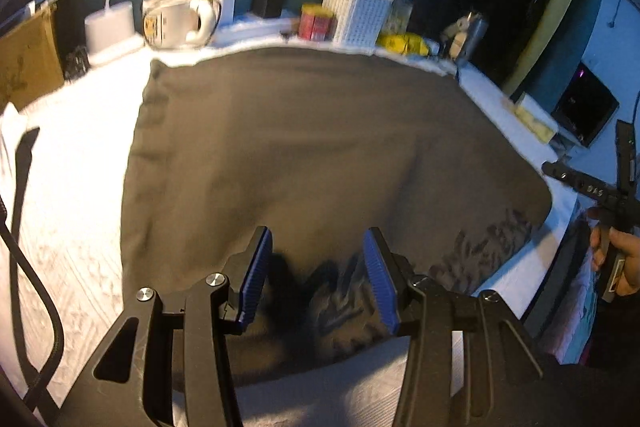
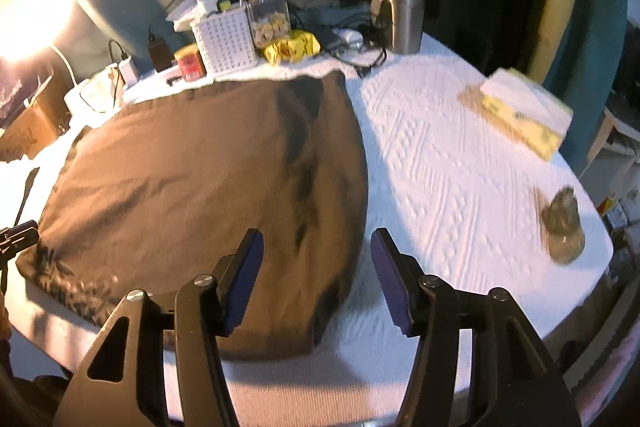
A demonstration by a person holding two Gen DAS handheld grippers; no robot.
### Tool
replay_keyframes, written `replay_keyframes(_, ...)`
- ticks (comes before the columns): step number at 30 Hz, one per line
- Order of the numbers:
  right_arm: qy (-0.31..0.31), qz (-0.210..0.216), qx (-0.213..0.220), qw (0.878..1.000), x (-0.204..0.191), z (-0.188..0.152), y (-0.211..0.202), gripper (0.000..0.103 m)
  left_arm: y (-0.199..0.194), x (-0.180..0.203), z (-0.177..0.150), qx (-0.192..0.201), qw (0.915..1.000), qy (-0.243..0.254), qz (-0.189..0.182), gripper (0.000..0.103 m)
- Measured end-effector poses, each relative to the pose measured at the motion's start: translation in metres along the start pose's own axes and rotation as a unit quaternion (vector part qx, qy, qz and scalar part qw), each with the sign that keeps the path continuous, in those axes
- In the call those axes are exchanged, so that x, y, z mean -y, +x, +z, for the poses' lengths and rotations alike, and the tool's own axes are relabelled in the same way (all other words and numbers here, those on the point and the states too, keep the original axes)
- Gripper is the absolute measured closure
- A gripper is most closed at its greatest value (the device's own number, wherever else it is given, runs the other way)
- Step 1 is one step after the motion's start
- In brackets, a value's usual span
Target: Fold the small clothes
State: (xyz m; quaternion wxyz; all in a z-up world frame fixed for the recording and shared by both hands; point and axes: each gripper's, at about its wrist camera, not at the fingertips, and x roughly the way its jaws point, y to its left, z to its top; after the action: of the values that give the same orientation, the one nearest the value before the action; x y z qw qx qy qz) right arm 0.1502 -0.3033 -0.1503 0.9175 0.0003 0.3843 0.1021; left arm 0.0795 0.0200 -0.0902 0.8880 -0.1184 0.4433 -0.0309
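We hold both grippers, left and right, open and empty over the near edge of the brown garment, spread flat mid-tabletop, folding seemingly still ahead.

A: From my seat, the dark print on the brown garment at six o'clock is smeared; I can't read it.

B: Same here. The small greenish object at three o'clock is blurred beyond naming, and the left hand-held gripper is cut off at nine o'clock.
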Motion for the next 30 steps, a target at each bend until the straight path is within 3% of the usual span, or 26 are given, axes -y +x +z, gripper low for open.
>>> replay_keyframes(3, 0.012, -0.002, -0.007, 1.0, 0.004, -0.011, 0.0, 0.044, 0.013, -0.002, -0.012, -0.028, 0.9996, 0.003, 0.009, 0.056)
replay_keyframes(7, 0.018, -0.002, -0.023, 1.0, 0.003, -0.024, 0.0, 0.044, 0.01, 0.005, -0.025, -0.017, 0.9992, 0.028, 0.022, 0.055)
replay_keyframes(10, 0.024, 0.0, -0.038, 0.999, 0.005, -0.034, 0.001, 0.044, 0.004, -0.002, -0.024, -0.016, 0.9995, 0.016, 0.023, 0.055)
replay_keyframes(14, 0.073, 0.016, -0.042, 0.996, 0.014, -0.042, 0.002, 0.031, -0.004, -0.017, -0.014, -0.001, 0.9993, -0.002, 0.036, 0.055)
replay_keyframes(17, 0.104, 0.037, -0.055, 0.992, 0.014, -0.046, 0.011, 0.03, -0.008, -0.029, -0.006, 0.008, 0.9989, -0.012, 0.045, 0.055)
replay_keyframes(21, 0.117, 0.036, -0.049, 0.991, 0.003, -0.041, 0.016, 0.025, -0.009, -0.041, -0.001, 0.011, 0.9986, -0.018, 0.048, 0.055)
replay_keyframes(24, 0.144, 0.07, -0.045, 0.986, -0.005, -0.034, 0.024, 0.025, -0.007, -0.049, 0.005, 0.01, 0.9986, -0.022, 0.047, 0.055)
replay_keyframes(27, 0.151, 0.055, -0.04, 0.986, -0.015, -0.026, 0.031, 0.024, -0.002, -0.059, 0.011, 0.006, 0.9984, -0.031, 0.047, 0.055)
replay_keyframes(30, 0.161, 0.068, -0.038, 0.984, -0.021, -0.016, 0.042, 0.022, 0.004, -0.069, 0.018, 0.001, 0.9982, -0.038, 0.047, 0.055)
